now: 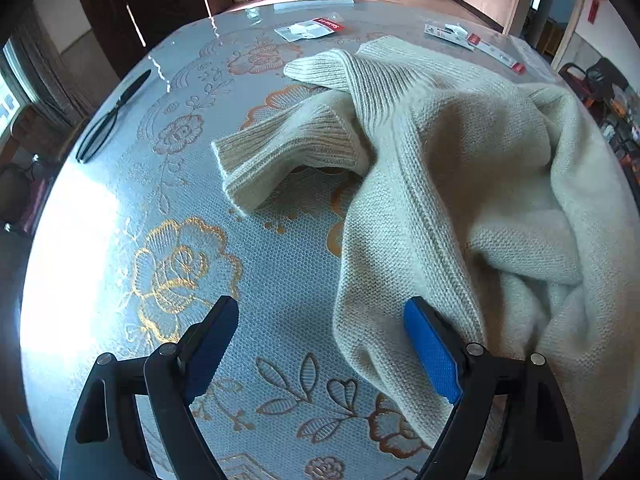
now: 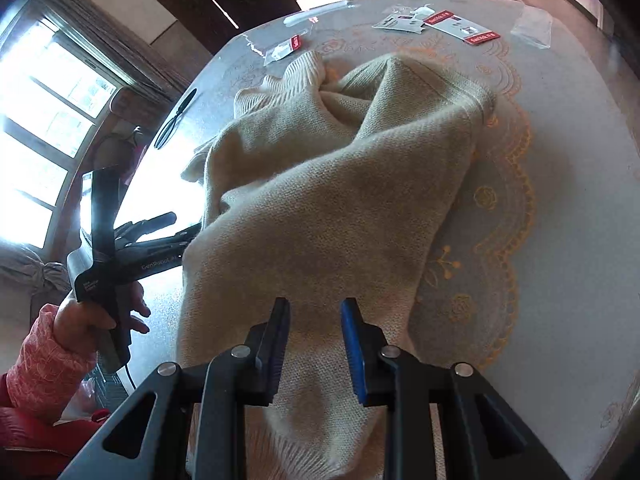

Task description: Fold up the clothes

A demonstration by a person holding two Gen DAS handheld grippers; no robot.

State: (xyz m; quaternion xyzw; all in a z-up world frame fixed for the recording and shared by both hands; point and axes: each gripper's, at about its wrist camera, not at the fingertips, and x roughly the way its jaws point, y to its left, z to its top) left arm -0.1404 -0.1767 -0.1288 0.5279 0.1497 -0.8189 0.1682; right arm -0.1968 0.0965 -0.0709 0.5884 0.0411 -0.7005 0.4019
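sweater [image 1: 460, 184], cream and knitted, is lying bunched in a heap on the round table [image 1: 120, 208] with its lace floral cover, one ribbed cuff [image 1: 280, 156] sticking out toward the sunlit side. left gripper [image 1: 320, 344] is hovering with its jaws wide apart, the right blue pad [image 1: 432, 352] just beside a fold, gripping nothing. right gripper [image 2: 316, 340] is hanging over the near hem, jaws slightly parted and not pinching the knit. packets [image 2: 440, 24] are lying at the far edge.

Black scissors [image 1: 114, 120] lie on the floral bench [image 1: 168, 264]; red-and-white packets [image 1: 310, 29] sit along its far edge.
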